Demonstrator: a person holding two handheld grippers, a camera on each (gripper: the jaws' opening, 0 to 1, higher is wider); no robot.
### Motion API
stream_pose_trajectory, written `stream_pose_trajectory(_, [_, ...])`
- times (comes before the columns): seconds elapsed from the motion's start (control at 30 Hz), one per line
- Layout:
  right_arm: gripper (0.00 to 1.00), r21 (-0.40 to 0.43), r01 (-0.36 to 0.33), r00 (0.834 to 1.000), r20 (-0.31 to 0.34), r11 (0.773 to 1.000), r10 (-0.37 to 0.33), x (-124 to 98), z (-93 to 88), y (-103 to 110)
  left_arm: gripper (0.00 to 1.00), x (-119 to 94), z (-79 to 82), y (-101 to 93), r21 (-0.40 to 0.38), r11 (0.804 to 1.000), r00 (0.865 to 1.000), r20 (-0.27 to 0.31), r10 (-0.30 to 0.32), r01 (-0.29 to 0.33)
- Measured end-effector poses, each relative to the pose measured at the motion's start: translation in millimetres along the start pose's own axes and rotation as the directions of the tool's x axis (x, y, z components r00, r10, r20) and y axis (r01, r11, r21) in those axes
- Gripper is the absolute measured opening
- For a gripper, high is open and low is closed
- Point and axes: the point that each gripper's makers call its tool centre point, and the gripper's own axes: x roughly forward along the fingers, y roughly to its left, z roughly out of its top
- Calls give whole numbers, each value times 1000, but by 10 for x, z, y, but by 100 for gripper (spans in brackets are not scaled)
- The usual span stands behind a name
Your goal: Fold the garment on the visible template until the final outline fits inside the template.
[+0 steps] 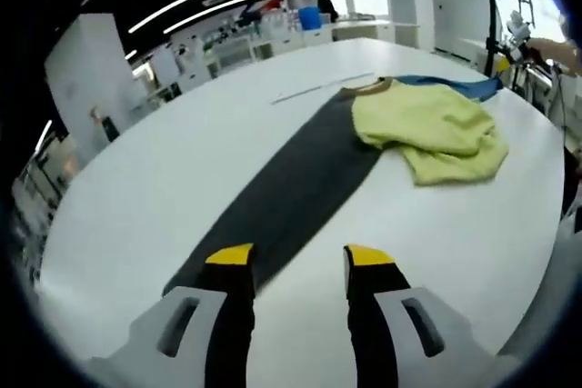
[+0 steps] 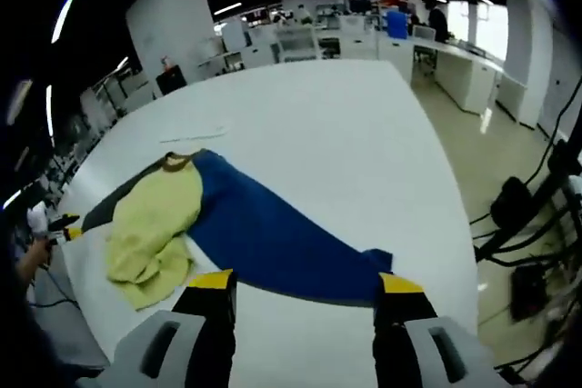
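Note:
A garment lies spread on the white table [image 1: 164, 179]. Its crumpled yellow body [image 1: 436, 129] has a brown collar [image 1: 368, 88]. A long dark grey sleeve [image 1: 291, 188] runs from it toward my left gripper [image 1: 298, 256], which hovers open over the sleeve's near end, holding nothing. A blue sleeve [image 2: 273, 238] stretches the other way toward my right gripper [image 2: 306, 283], which stands open above that sleeve's near edge. The yellow body [image 2: 155, 229] is bunched at the left in the right gripper view. The blue sleeve [image 1: 455, 85] peeks out behind the yellow body in the left gripper view.
A thin pale strip [image 1: 323, 88] lies on the table beyond the collar, also seen as a strip [image 2: 193, 136]. The table edge [image 2: 455, 224] drops to a floor with cables and stands. White benches and shelves [image 1: 264, 38] line the back. A hand [image 2: 27, 256] shows at the left.

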Motion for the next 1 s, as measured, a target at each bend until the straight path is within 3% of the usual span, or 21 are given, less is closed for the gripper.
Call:
stream_pose_trajectory(0.13, [61,-27,-81,997,14,996,81,39,34,273,41,42,143,-248,20,995,995,45,-94,93])
stream_pose_trajectory(0.27, [61,-51,-149,989,17,988,150,65,45,523,43,82,229,-404,40,989,987,70,-145,143])
stream_pose_trajectory(0.43, [61,-122,-226,973,11,967,229,113,35,823,45,162,323,-634,65,973,969,97,-228,222])
stream_pose_trajectory(0.83, [59,-297,-300,954,-71,907,292,280,-156,1197,44,401,369,-967,114,933,932,94,-351,340])
stream_pose_trajectory(1.0, [55,-345,-321,946,-83,882,312,370,-178,1310,43,511,337,-1022,119,927,928,77,-365,355])
